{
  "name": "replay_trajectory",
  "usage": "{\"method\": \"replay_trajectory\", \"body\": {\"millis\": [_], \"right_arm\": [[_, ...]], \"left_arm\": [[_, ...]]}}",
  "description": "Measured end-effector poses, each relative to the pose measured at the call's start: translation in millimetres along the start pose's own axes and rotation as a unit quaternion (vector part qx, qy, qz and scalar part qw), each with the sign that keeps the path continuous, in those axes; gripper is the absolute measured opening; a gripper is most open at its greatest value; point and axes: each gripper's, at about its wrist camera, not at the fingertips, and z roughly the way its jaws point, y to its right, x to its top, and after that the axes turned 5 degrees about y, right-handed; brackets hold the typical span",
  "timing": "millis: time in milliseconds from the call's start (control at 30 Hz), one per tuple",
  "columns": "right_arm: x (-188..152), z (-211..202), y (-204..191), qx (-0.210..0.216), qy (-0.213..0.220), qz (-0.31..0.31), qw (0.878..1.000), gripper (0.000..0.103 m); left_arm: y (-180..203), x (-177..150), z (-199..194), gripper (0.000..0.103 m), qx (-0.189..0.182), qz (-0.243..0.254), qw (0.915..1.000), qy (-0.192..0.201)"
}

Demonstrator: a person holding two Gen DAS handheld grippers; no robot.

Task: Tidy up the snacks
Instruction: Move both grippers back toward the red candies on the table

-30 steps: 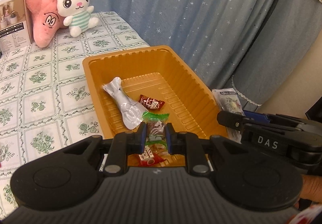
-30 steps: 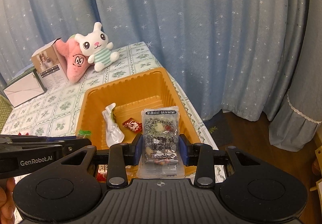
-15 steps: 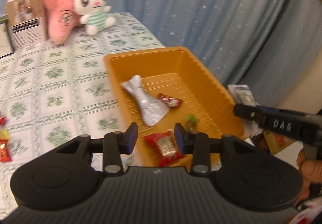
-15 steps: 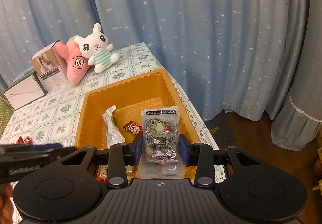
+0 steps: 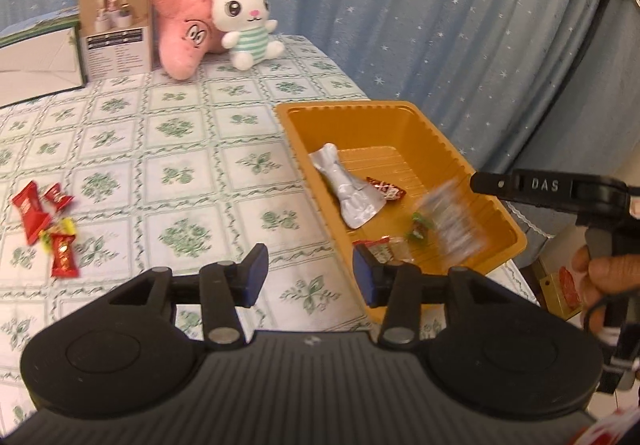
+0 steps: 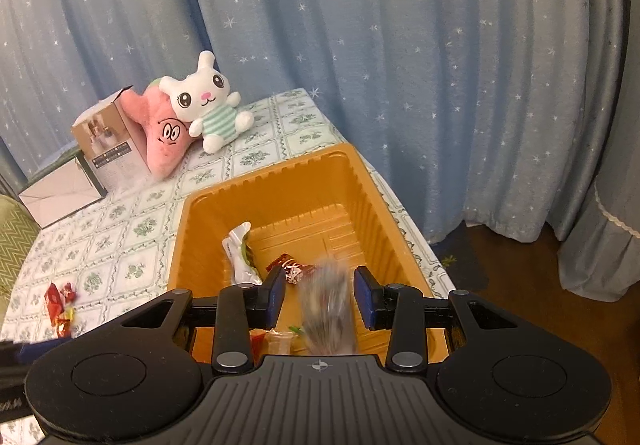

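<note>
Drop step: right gripper [image 6: 319, 295], jaws spread, releases a blurred packet [image 6: 329, 311] falling into the orange tray [image 6: 280, 181] at lower centre; left gripper [image 5: 306, 275], open and empty, should next fetch the red candies [image 5: 48, 227] at frame left

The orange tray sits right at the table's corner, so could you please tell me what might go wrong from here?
1. The orange tray sits by the table edge; a nudge could tip it off.
2. The blurred packet is dropping between the open right tongs and might bounce out.
3. The loose red candies lie beside the left tongs and could scatter.
</note>
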Motion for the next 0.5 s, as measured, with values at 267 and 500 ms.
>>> {"method": "replay_trajectory", "body": {"millis": [267, 500], "right_arm": [[-4, -32, -2, 0.001, 0.013, 0.024, 1.000, 0.059], [-25, -72, -23, 0.003, 0.008, 0.017, 1.000, 0.060]], "left_arm": [[-18, -14, -26, 0.048, 0.020, 0.001, 0.9998, 0.004], [-29, -24, -58, 0.056, 0.029, -0.006, 0.9995, 0.011]]}}
